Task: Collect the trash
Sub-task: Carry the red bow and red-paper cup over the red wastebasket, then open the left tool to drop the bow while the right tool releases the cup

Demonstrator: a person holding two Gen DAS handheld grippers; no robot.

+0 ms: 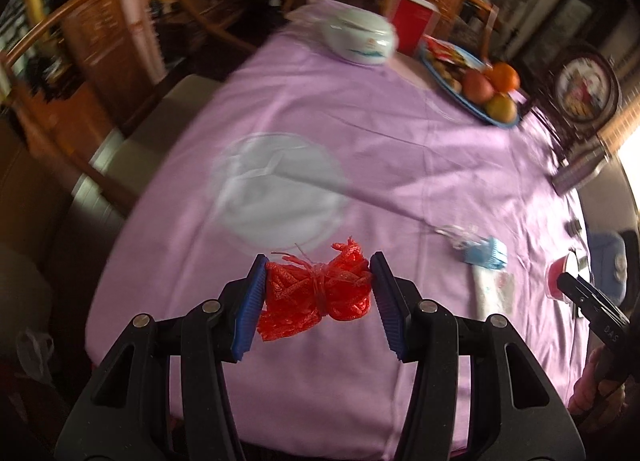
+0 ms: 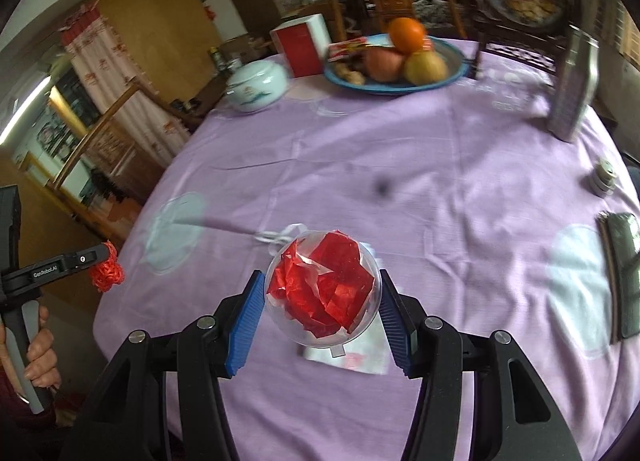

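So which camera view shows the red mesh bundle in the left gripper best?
The left wrist view: the red mesh bundle sits large and central, pinched between the left gripper pads. The right wrist view shows only a small part of it at the left edge, at the tip of that gripper.

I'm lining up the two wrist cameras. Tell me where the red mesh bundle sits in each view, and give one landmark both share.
Left wrist: the red mesh bundle is lower centre, clamped between the left gripper fingers, above the purple tablecloth.
Right wrist: the bundle is at the left edge, at the tip of the left gripper.
Shared landmark: the blue fruit plate, at the table's far side.
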